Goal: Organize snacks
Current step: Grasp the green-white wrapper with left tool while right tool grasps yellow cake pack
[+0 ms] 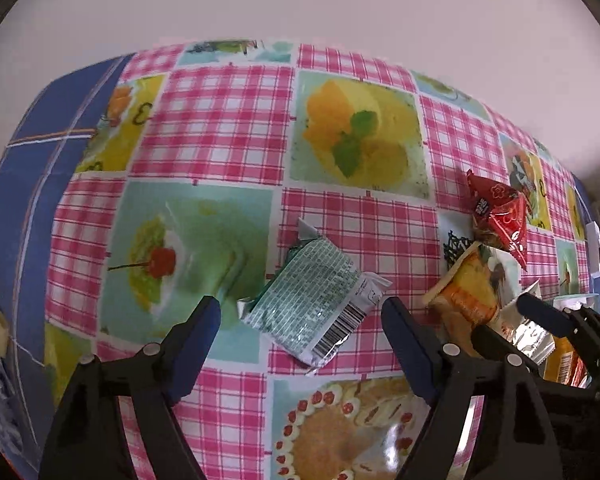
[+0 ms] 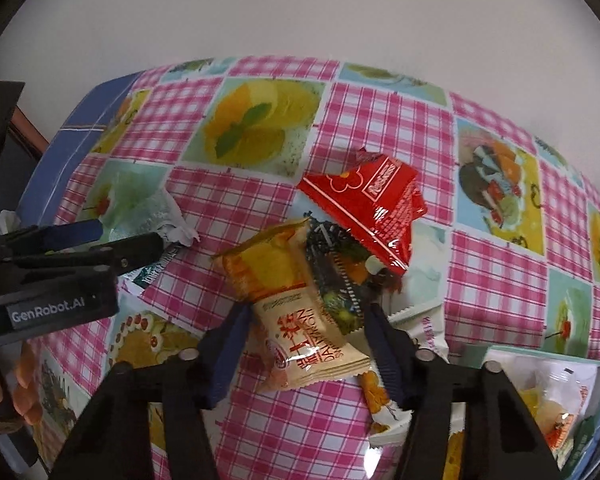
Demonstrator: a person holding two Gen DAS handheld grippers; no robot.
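Two pickups at once: the left gripper (image 1: 300, 316) straddles the green snack packet (image 1: 318, 300), jaws apart, not yet touching; just right of that packet, the right gripper (image 2: 306, 334) looks clamped on the yellow snack packet (image 2: 296, 312); next, probably squeeze and lift

Lighting is soft and even, pretty bright, barely any shadows on the tablecloth (image 1: 228, 128). Heavy fisheye bulge bends its checks, and dark vignette fills the corners (both views). Glossy red packet (image 2: 364, 204) catches small glare; the picture edges go slightly smeary.
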